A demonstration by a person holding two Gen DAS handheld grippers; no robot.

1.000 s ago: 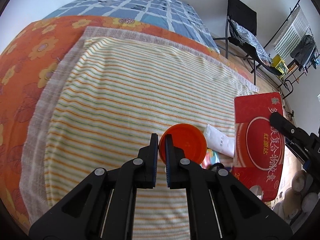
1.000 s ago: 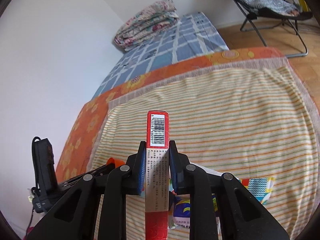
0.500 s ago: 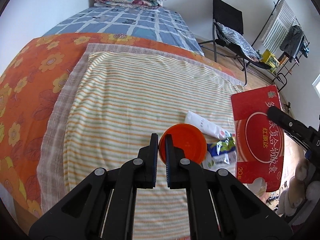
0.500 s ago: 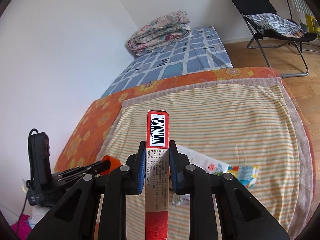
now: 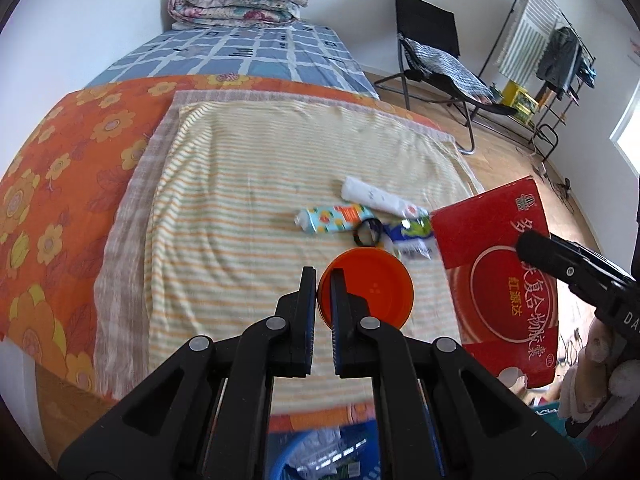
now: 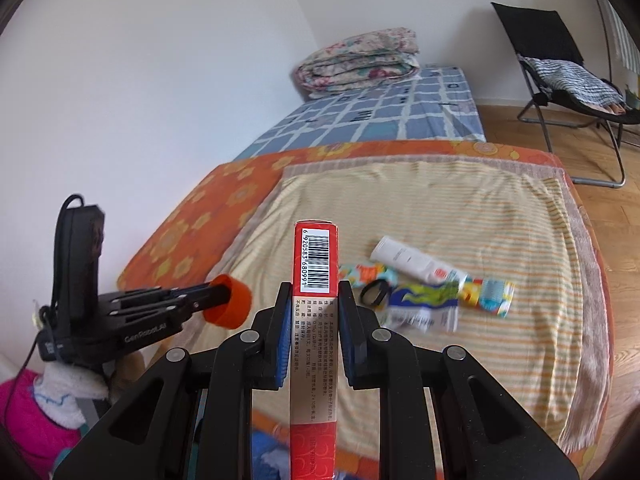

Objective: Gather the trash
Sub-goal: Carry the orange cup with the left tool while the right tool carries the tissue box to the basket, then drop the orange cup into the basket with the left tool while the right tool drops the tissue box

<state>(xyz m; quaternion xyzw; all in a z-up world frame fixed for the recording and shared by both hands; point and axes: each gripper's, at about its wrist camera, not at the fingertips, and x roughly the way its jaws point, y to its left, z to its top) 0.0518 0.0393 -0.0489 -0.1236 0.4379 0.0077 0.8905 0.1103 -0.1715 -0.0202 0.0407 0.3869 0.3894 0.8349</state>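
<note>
My left gripper (image 5: pixel 322 276) is shut on the rim of an orange plastic cup (image 5: pixel 370 286), held above the near edge of the bed; the cup also shows in the right wrist view (image 6: pixel 232 302). My right gripper (image 6: pixel 314 294) is shut on a flat red box (image 6: pixel 315 312), seen edge-on with its barcode up; its printed face shows in the left wrist view (image 5: pixel 504 280). On the striped blanket (image 5: pixel 248 184) lie a white tube (image 5: pixel 376 196), a colourful wrapper (image 5: pixel 334 218), a black ring (image 5: pixel 368 232) and a blue-green packet (image 5: pixel 410 234).
A blue bin (image 5: pixel 320 458) with trash in it sits on the floor below the grippers. A folded quilt (image 5: pixel 240 0) lies at the head of the bed. A black folding chair (image 5: pixel 436 56) and a clothes rack (image 5: pixel 548 52) stand on the wooden floor to the right.
Both grippers have pulled back and up from the bed with the cup and the box still held. More of the bed, the loose trash and the blue bin have come into view.
</note>
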